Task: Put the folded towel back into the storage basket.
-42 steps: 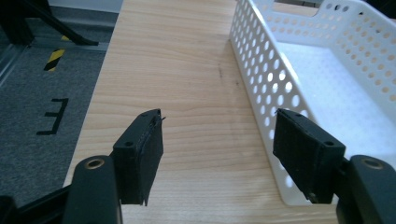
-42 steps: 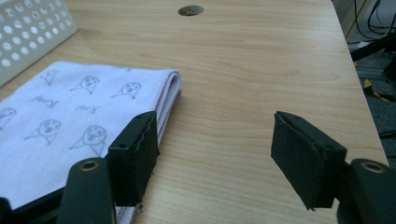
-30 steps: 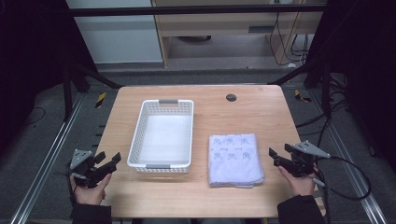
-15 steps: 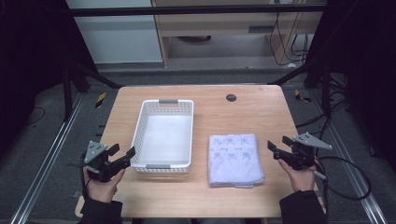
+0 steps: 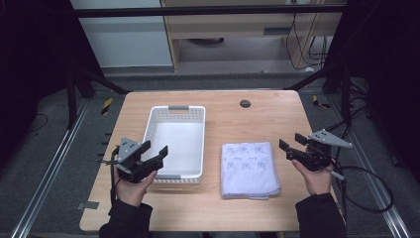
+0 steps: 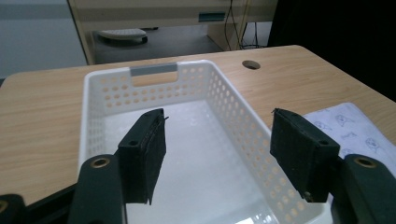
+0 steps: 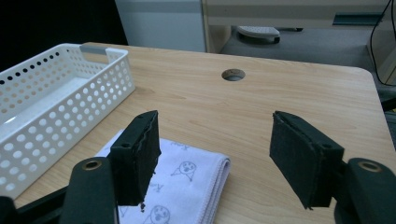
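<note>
**A:** Nearest to me, my left gripper (image 5: 154, 155) has its jaws spread wide with nothing between them, hanging over the near end of the white basket (image 5: 174, 176). My right gripper (image 5: 291, 148) is the same, jaws spread and empty, just off the right edge of the folded towel (image 5: 249, 170).

**B:** And the towel lies where?

**A:** Flat on the tabletop (image 5: 233, 121), just right of the basket, apart from its wall. In the right gripper view its folded corner (image 7: 205, 179) sits below and between my jaws.

**B:** How would you take it?

**A:** I judge the step is the reach for the towel. I'd drop the right jaws low, slide the lower one under the fold's thick edge and pinch all layers, so it lifts as one stack. The left can take the opposite edge.

**B:** Farther out?

**A:** The basket's grey handle (image 6: 153, 70), then the cable hole (image 5: 244, 103) near the far edge; neither interferes.
</note>
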A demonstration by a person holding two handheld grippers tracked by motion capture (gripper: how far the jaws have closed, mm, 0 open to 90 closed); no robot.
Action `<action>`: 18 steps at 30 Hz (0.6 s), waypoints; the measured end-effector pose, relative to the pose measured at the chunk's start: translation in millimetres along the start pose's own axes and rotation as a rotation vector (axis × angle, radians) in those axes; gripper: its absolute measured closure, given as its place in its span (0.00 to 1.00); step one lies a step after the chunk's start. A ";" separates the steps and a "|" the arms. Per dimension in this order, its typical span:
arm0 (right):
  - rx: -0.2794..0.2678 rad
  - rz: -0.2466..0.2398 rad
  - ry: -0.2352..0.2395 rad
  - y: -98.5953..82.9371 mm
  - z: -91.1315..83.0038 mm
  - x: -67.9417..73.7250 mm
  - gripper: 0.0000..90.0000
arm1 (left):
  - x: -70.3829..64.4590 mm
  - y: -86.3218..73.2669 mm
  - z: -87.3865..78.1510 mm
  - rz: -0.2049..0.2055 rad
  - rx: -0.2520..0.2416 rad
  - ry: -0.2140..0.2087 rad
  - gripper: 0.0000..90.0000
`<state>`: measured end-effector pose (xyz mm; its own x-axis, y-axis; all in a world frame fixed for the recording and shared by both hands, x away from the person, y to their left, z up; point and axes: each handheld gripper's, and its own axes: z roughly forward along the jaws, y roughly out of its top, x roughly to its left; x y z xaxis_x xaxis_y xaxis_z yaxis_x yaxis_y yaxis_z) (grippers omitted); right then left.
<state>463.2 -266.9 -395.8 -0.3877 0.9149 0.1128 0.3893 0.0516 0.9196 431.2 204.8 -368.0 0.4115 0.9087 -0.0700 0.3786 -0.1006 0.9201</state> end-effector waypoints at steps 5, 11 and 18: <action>-0.012 0.003 0.009 6.8 0.5 1.1 0.40 | -22.8 3.7 15.1 0.027 0.003 -0.034 0.39; 0.005 -0.014 0.002 10.8 6.1 2.7 0.43 | -48.4 3.8 32.9 0.044 0.018 -0.074 0.41; 0.013 -0.009 0.002 13.6 13.2 3.2 0.47 | -74.9 0.4 47.4 0.084 0.044 -0.103 0.44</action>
<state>478.2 -258.0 -387.9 -0.3924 0.9137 0.1055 0.3965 0.0646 0.9158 439.9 117.4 -380.7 0.5255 0.8501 -0.0349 0.3746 -0.1943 0.9066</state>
